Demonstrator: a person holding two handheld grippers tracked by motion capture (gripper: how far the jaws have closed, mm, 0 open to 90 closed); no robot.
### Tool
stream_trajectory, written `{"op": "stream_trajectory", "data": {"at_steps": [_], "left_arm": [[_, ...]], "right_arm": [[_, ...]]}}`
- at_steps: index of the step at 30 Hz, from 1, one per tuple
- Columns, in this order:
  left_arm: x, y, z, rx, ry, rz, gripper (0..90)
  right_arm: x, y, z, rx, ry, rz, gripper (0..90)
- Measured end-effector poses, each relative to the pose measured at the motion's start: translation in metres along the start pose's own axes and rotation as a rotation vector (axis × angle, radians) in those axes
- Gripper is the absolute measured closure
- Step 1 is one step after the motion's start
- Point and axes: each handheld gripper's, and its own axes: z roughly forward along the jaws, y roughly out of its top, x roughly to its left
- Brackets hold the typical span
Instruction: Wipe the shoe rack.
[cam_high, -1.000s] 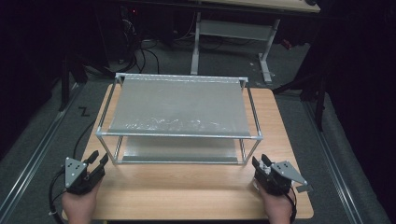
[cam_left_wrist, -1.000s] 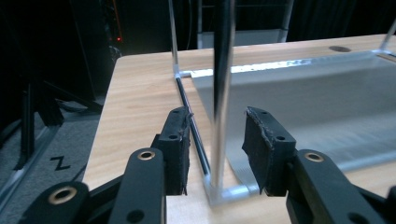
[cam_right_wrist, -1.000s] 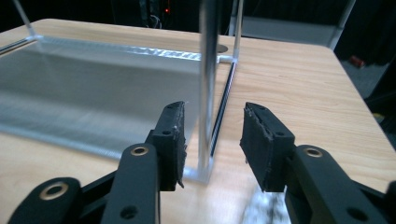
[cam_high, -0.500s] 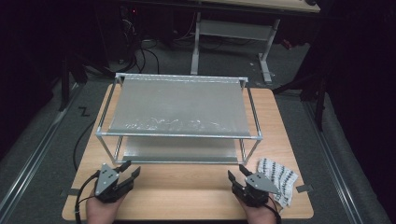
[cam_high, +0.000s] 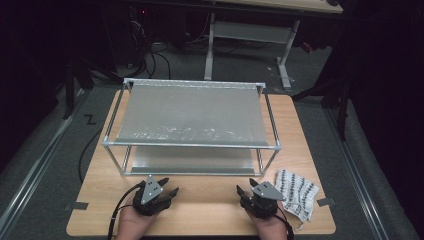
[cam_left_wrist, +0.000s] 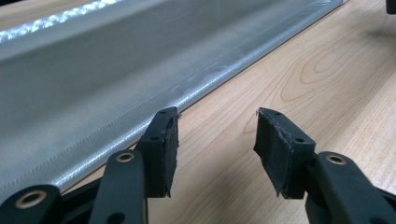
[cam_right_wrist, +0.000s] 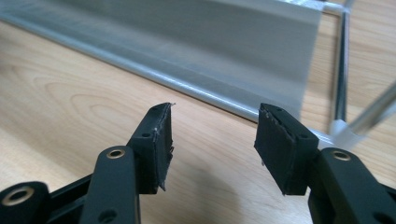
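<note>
On the near edge of the wooden counter (cam_high: 210, 220), a person's two hands rest side by side in front of a metal-framed rack (cam_high: 192, 145) with two grey shelves. Both the left tool (cam_high: 170, 192) and the right tool (cam_high: 242, 192) point toward the rack's lower shelf; their jaws have just been opening and stand spread with nothing between them, bare wood showing in the gap. A patterned white cloth (cam_high: 297, 192) lies just beside the right tool, near the rack's front right corner.
</note>
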Motion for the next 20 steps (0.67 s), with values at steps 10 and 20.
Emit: {"op": "stream_trajectory", "data": {"at_steps": [10, 20], "left_arm": [[-0.0009, -0.0008, 0.0015, 0.005, -0.001, 0.006, 49.0], [-0.0013, -0.0005, 0.0020, 0.007, 0.000, 0.011, 48.6]], "right_arm": [[0.0055, 0.0007, 0.0039, 0.004, 0.016, -0.016, 43.6], [0.0037, 0.0004, 0.0023, 0.001, 0.016, -0.010, 43.2]]}}
